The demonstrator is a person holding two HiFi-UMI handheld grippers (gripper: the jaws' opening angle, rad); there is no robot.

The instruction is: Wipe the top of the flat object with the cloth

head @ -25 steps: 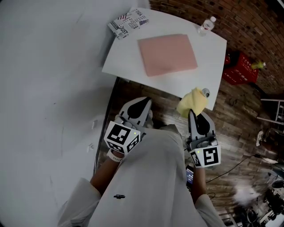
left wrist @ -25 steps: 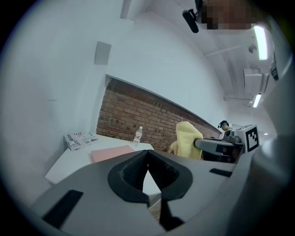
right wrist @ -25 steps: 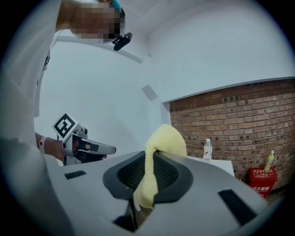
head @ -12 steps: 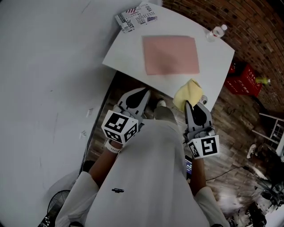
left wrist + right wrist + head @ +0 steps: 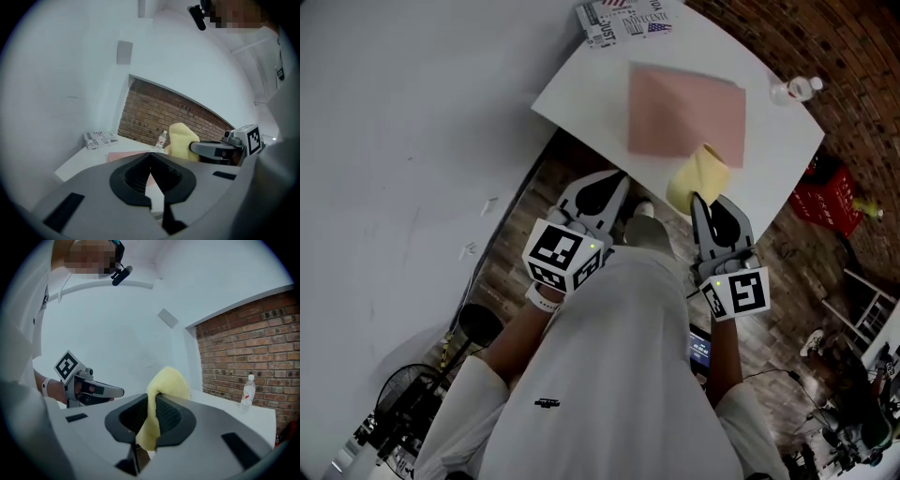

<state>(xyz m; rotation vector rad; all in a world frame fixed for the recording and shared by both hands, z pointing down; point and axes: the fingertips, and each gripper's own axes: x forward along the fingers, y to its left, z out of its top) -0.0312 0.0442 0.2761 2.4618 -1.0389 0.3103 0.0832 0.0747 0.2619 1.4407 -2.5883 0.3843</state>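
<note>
Table [image 5: 586, 94] lies closer to you than it did a second ago: you have stepped in, and its near edge now sits just ahead of both grippers. Mat [image 5: 684, 112], pink and flat, lies in the middle of it. Cloth [image 5: 698, 178], yellow, hung short of the table edge a second ago. Now its bunched top overlaps the mat's near right corner in the head view, though that view does not tell you whether it touches the mat or hangs above it. By my judgement your approach is almost over and the wipe itself is not yet begun; you need to lower the cloth flat onto the mat before you drag it across.

Your right gripper [image 5: 710, 204] is clenched on the cloth: its jaws pinch one fold, the rest bulges over the tips and a tail hangs below. Your left gripper [image 5: 605, 180] has its jaws pressed together with nothing between them, and it is held beside the right one, off the mat. Packet [image 5: 630, 17] lies at the far corner, and a bottle [image 5: 794, 89] stands near the right edge, both apart from the mat
</note>
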